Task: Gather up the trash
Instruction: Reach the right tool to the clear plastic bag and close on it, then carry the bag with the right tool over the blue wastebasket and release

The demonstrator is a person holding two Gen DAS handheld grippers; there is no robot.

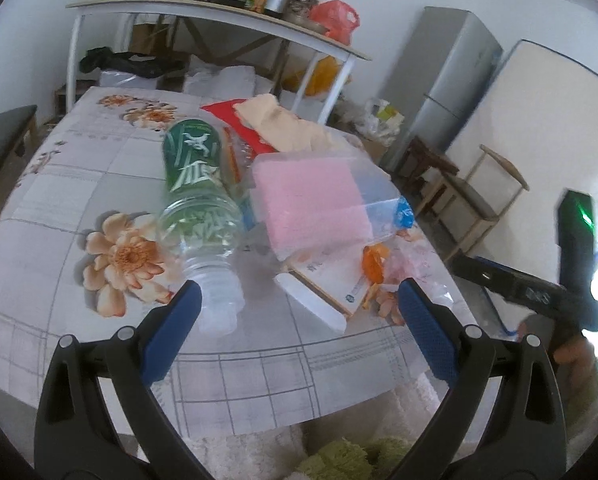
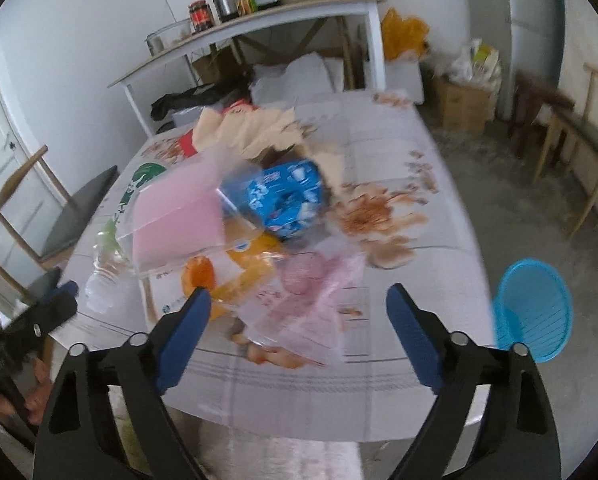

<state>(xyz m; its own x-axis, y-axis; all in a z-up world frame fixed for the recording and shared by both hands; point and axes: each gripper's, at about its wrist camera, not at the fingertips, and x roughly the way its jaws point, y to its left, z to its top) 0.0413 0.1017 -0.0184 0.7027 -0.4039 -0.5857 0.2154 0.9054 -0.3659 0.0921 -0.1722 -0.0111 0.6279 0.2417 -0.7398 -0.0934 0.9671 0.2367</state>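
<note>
Left gripper [image 1: 297,308] fingers spread wide, empty, just before a clear bottle [image 1: 197,200] lying on the floral tabletop [image 1: 79,168], neck toward the camera; green label, white characters unreadable. Right gripper [image 2: 299,312] fingers likewise wide.

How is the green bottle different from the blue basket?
The bottle lies on its side on the table; the basket stands upright on the floor beside the table. The bottle is see-through plastic with a green label; the basket is solid bright blue with slits in its wall. The bottle sits among the heap of trash; the basket stands alone and looks empty. Both are plastic and rounded.
</note>
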